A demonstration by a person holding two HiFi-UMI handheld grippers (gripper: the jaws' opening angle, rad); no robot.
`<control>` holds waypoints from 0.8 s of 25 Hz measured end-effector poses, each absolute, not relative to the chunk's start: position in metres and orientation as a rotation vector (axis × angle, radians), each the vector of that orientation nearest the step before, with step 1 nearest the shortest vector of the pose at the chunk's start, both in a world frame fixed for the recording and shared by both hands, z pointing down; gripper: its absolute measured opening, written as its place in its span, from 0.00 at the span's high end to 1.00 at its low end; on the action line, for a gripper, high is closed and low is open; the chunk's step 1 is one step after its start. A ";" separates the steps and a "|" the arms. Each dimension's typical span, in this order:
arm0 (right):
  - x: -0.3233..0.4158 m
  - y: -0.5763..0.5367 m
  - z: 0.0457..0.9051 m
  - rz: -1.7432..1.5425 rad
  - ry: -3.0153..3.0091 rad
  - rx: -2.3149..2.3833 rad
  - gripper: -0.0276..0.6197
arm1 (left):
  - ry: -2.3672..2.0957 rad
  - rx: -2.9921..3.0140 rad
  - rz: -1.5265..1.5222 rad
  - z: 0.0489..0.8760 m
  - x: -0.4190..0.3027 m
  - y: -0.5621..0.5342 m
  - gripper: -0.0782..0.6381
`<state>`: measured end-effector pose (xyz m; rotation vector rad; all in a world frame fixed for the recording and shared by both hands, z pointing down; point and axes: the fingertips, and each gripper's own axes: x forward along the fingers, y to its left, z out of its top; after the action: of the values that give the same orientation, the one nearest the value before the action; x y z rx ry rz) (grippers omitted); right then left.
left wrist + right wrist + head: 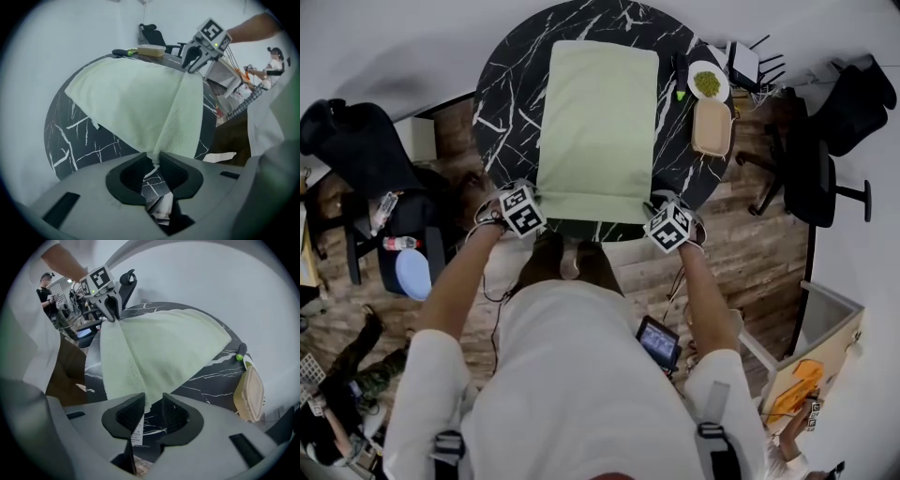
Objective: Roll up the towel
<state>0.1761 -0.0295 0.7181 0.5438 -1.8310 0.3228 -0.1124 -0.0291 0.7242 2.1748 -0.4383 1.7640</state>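
A pale green towel lies spread flat on the round black marble table, its near edge by the table's front rim. My left gripper is at the towel's near left corner and my right gripper at the near right corner. In the left gripper view the towel's corner tip sits between the jaws of the left gripper, with a gap showing. In the right gripper view the towel's corner and its label lie against one pad of the right gripper; the other pad stands apart.
At the table's far right stand a white bowl of green food and a beige lidded box. Black office chairs flank the table at the left and right. A person crouches on the floor at the lower left.
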 end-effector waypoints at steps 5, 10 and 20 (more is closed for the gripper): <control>0.191 -0.039 0.694 0.196 -1.845 0.640 0.88 | -0.633 2.183 1.585 0.709 -0.126 -0.044 0.71; 0.155 0.008 0.680 -0.048 -1.912 0.405 0.87 | -0.675 2.330 1.489 0.675 -0.117 -0.034 0.72; 0.149 0.040 0.715 -0.027 -1.865 0.328 0.84 | -0.297 2.395 1.815 0.716 -0.094 0.028 0.71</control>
<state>0.1488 0.0399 0.7154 0.3280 -1.8652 -0.0273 -0.0942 0.0284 0.7161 2.3947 -0.2975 1.8148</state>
